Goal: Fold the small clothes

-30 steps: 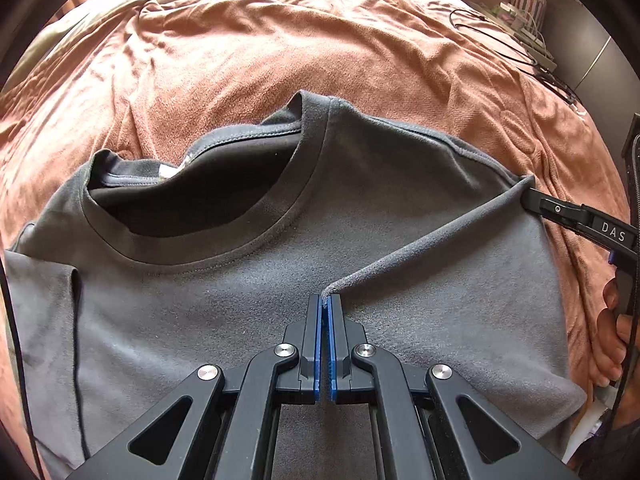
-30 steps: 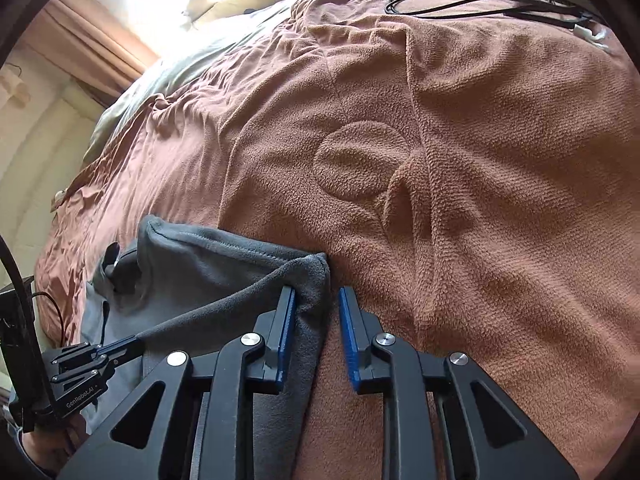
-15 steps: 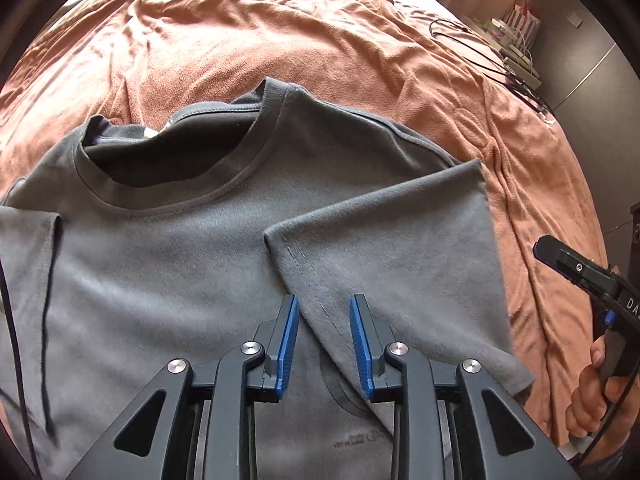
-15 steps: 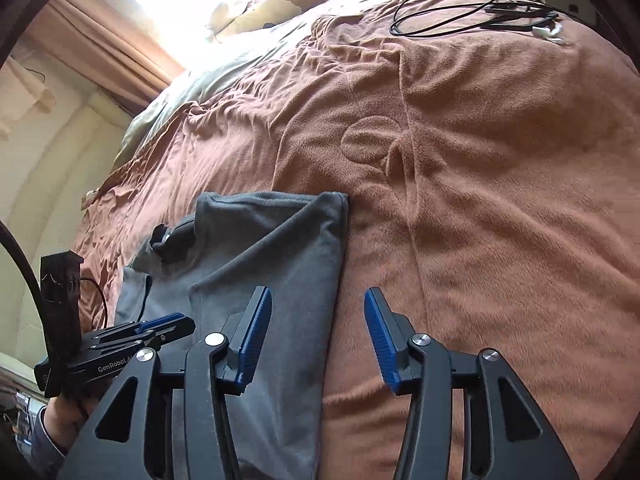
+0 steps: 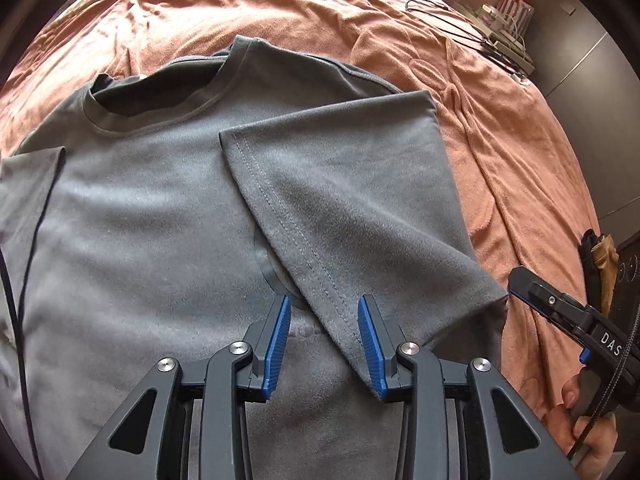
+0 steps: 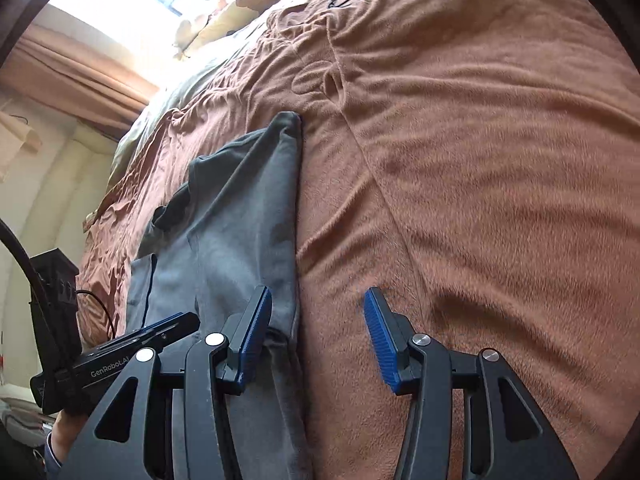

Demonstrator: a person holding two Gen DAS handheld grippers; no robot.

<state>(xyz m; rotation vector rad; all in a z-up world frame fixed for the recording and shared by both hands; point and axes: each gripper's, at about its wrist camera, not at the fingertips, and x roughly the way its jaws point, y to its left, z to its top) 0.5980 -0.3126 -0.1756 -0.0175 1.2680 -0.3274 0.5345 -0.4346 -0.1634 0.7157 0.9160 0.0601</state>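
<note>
Cable: a thin dark line at about 9 o'clock in the left wrist view, crossing the left edge of the shirt.
T-shirt: grey, lying flat on the bed, neckline toward 11 o'clock in the left wrist view; in the right wrist view it runs as a narrow strip from 12 o'clock down to 7 o'clock.
Collar: ribbed round neck, open, dark inside.
Left claw: at 6 o'clock in its own view, blue-padded jaws spread apart and holding nothing; the hem of the folded sleeve lies between and under them.
Folded sleeve: turned inward over the chest, its stitched hem running diagonally from the shirt's middle toward 5 o'clock, its outer fold forming a straight right edge.
Blanket: rust-brown fleece covering the bed, wrinkled, around the shirt on all visible sides; it fills the 1 to 5 o'clock part of the right wrist view.
Right claw: at 6 o'clock in its own view, jaws wide apart, gripping nothing; its left finger sits over the shirt's folded edge, its right finger over bare blanket. In the left wrist view it shows at 4 o'clock, its tip just beside the sleeve's lower corner.
Cords: black, loose on the blanket toward 1 o'clock.
</note>
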